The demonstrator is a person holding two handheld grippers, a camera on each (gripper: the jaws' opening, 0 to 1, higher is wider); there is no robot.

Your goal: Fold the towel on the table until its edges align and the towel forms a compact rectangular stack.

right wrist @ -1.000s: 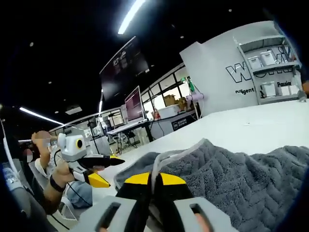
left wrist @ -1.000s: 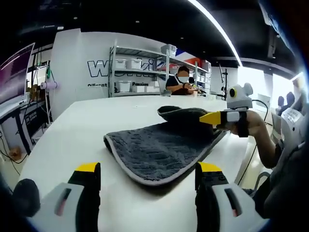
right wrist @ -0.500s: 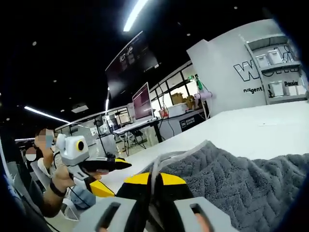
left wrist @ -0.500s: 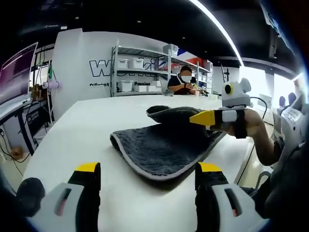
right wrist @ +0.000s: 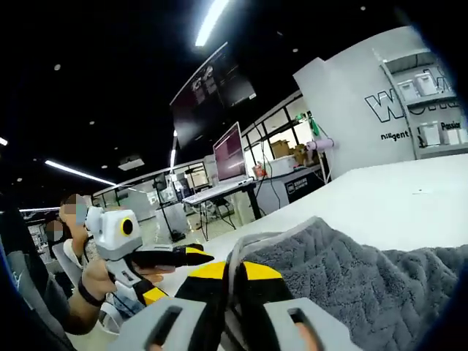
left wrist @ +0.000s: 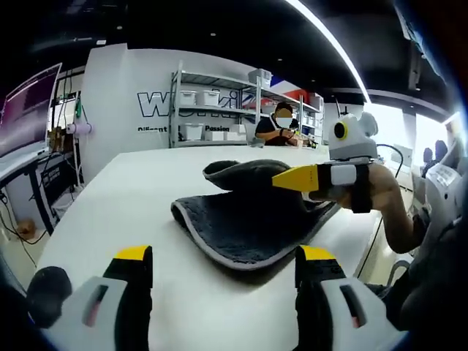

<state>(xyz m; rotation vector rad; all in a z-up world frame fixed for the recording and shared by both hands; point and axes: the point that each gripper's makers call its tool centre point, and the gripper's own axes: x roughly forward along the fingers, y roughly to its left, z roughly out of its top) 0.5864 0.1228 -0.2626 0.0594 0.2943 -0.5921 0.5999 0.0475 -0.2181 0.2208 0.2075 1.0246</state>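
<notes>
Leftward across the table (left wrist: 110,197) goes the right gripper (left wrist: 281,178), carrying the towel's (left wrist: 241,223) edge over. It is clamping tight on that grey hem. Left gripper (left wrist: 223,257) is hovering wide open, holding nothing.

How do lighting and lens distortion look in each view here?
Left gripper view: fisheye bends the white table; ceiling light strip glares; grey towel evenly lit. Right gripper view: dark ceiling, bright strip, towel sharp at the right gripper.
</notes>
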